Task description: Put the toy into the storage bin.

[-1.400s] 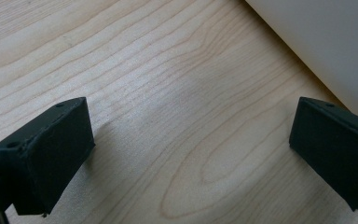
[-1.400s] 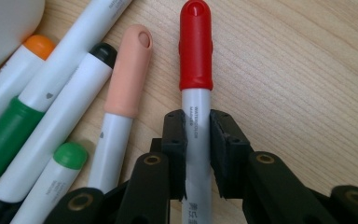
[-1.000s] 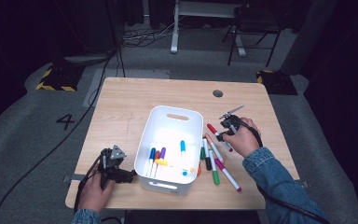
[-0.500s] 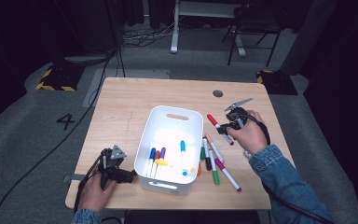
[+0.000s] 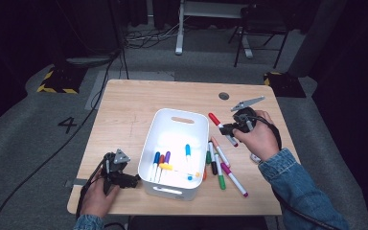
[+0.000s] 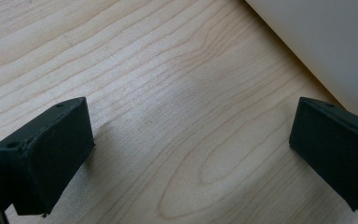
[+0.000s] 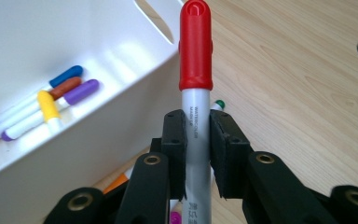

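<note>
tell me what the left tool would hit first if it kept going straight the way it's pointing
Probably the white bin: the left tool lies low on the table, jaws open and aimed at the bin's near wall, with bare wood between. Depth is uncertain.

Red-capped grey marker (image 7: 196,88), clamped mid-barrel, raised beside white bin (image 7: 121,116)

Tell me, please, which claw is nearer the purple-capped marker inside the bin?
Left: the left claw rests beside the white bin holding that marker; the right claw is beyond the bin's far side.
</note>
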The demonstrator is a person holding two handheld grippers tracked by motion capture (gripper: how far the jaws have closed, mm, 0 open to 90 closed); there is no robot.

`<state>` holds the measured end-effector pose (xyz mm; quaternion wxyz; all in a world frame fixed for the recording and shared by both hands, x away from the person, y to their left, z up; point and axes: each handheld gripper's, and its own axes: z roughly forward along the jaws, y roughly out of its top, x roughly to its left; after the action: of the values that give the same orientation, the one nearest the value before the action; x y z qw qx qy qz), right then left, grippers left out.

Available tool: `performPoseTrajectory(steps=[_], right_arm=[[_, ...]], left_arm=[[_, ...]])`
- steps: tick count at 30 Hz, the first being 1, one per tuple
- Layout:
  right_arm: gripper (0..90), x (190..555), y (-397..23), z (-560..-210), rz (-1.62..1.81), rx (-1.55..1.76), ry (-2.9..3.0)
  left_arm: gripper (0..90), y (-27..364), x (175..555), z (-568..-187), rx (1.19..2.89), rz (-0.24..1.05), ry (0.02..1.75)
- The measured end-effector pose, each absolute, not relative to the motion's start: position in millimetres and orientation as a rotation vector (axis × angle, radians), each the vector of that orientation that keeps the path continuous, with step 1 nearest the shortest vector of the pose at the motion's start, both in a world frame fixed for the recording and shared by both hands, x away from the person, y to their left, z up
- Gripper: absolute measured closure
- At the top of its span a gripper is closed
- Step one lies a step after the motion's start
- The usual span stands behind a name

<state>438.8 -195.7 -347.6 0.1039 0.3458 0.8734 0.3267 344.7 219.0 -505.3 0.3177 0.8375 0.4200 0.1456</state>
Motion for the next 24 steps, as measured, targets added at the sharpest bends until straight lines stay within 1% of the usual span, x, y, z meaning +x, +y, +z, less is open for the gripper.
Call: performPoseTrajectory(steps=[10, 24], right_arm=[[77.1, 418, -168, -329, 0.999, 0.903, 2.611], [77.1, 399, -125, -316, 1.053, 0.766, 2.686]], left_arm=[[0.0, 219, 345, -505, 2.204, 0.383, 1.105], [0.0, 219, 345, -505, 2.204, 0.383, 1.105]])
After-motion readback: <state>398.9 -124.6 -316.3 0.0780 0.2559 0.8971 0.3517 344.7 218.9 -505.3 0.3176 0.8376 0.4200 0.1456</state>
